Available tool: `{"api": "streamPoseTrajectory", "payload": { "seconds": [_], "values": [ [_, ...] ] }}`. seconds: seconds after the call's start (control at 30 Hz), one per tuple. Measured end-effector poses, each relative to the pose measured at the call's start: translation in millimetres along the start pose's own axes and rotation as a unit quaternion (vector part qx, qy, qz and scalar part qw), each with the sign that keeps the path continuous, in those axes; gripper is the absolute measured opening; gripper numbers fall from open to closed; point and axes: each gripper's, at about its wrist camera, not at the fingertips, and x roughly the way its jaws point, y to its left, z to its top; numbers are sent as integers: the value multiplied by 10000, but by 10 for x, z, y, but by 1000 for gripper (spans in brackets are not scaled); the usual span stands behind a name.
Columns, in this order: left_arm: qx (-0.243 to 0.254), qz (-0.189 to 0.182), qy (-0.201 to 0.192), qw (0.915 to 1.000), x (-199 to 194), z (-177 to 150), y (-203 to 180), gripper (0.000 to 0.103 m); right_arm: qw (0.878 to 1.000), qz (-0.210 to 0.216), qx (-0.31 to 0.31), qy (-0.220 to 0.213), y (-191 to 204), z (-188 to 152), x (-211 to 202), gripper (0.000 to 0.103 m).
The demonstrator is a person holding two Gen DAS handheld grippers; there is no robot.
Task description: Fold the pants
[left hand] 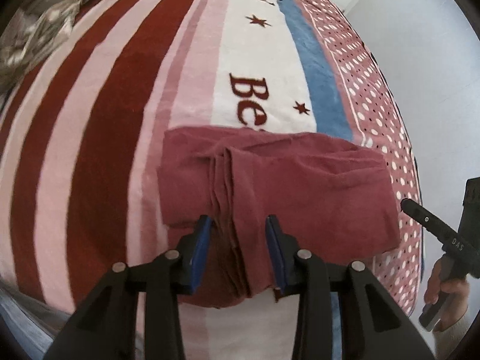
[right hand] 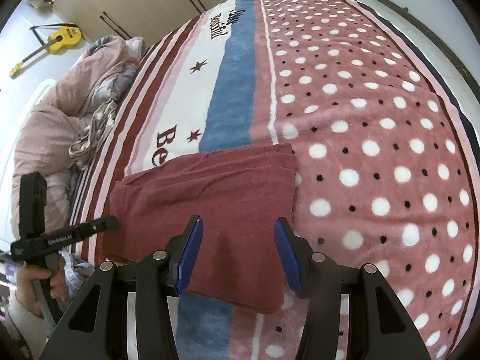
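Note:
The dark red pants [left hand: 270, 186] lie folded into a compact rectangle on the blanket, with stacked fold edges running toward the camera. They also show in the right wrist view [right hand: 210, 204]. My left gripper [left hand: 238, 225] is open, its blue pads either side of the near fold edges, just above the cloth. My right gripper [right hand: 238, 228] is open over the near edge of the pants. The left gripper shows from the side in the right wrist view [right hand: 111, 222], its tip at the left edge of the pants. The right gripper's tip [left hand: 405, 202] shows at their right edge.
The bed is covered by a striped and polka-dot blanket [right hand: 375, 138] with lettering. A crumpled pink duvet [right hand: 72, 102] and beige cloth [left hand: 36, 30] lie at the far side. A yellow guitar [right hand: 60, 40] lies on the floor beyond. The bed edge drops off on the right [left hand: 420, 240].

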Motion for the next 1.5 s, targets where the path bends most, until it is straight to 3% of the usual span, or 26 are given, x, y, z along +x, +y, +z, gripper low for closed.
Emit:
{"api": "streamPoseTrajectory", "payload": {
  "seconds": [0.1, 0.3, 0.47, 0.57, 0.6, 0.63, 0.77, 0.9, 1.1, 1.17, 1.23, 1.3, 1.43, 1.5],
  "values": [
    [6, -240, 165, 9996, 20, 36, -10, 33, 10000, -2, 20, 2, 0, 0, -3, 46],
    [-304, -112, 560, 9979, 200, 14, 77, 33, 9998, 60, 164, -45, -35, -2, -36, 46],
    [-262, -54, 660, 9975, 226, -30, 38, 33, 9998, 56, 172, -36, -60, 0, -30, 46],
    [-271, -159, 542, 9980, 211, -42, 10, 30, 9998, 64, 195, -47, -86, -1, -34, 46],
    [-227, -228, 495, 9983, 199, -37, -20, 15, 9998, 61, 198, -55, -90, 2, -38, 46],
    [-202, -284, 483, 9982, 199, -24, -48, 9, 9998, 56, 196, -64, -92, 2, -42, 46],
    [90, -421, 96, 9990, 5, 27, -223, 8, 9998, 33, 198, -81, -98, 13, -56, 46],
    [43, -224, -217, 9995, -217, 97, -127, 8, 9998, 45, 160, -96, -56, 46, -98, 46],
    [-250, -31, -25, 9997, -130, 59, 222, 8, 10000, 3, 23, -14, 52, 67, -29, 46],
    [-372, -118, 104, 9992, 2, 0, 308, 13, 9999, -51, 31, 113, 41, 56, 61, 46],
    [-407, -43, 244, 9989, 101, -46, 344, 39, 9997, -92, 78, 229, 17, 42, 129, 46],
    [-461, 59, 262, 9986, 120, -64, 390, 55, 9995, -74, 141, 269, 0, 34, 143, 46],
    [-558, -199, 384, 9975, 138, -49, 509, 57, 9993, 59, 210, 303, -2, 74, 151, 57],
    [-609, -384, 468, 9963, 171, -32, 538, 57, 9990, 43, 147, 427, 15, 95, 219, 57]
  ]
}}
